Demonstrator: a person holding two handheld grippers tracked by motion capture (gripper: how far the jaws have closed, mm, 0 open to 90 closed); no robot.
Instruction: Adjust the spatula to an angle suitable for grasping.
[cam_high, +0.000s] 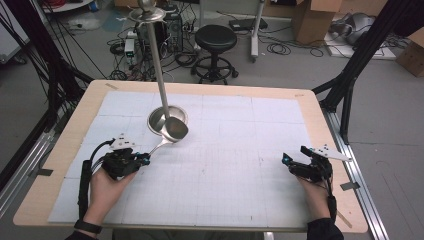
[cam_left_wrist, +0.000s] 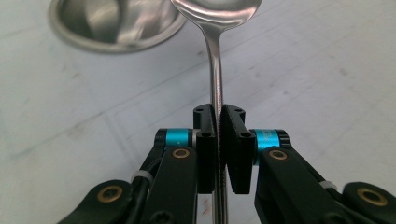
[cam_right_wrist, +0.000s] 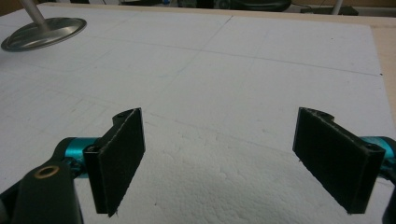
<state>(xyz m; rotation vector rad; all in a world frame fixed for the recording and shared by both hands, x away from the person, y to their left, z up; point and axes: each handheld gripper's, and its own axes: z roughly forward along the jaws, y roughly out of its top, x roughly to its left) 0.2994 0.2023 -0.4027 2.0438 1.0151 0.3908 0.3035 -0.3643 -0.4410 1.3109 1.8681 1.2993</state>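
Note:
A steel ladle has its bowl just in front of the round base of a tall metal stand. My left gripper is shut on the ladle's thin handle, which runs up between the pads to the bowl. The stand's dished base lies beyond, at the upper left of the left gripper view. My right gripper rests at the right of the mat, jaws wide open with only white mat between the pads. The stand's base lies far off at the upper left of its view.
The stand's pole rises from the base to a hooked top disc. A white gridded mat covers the wooden table. Behind the table are a black stool, cables and cardboard boxes.

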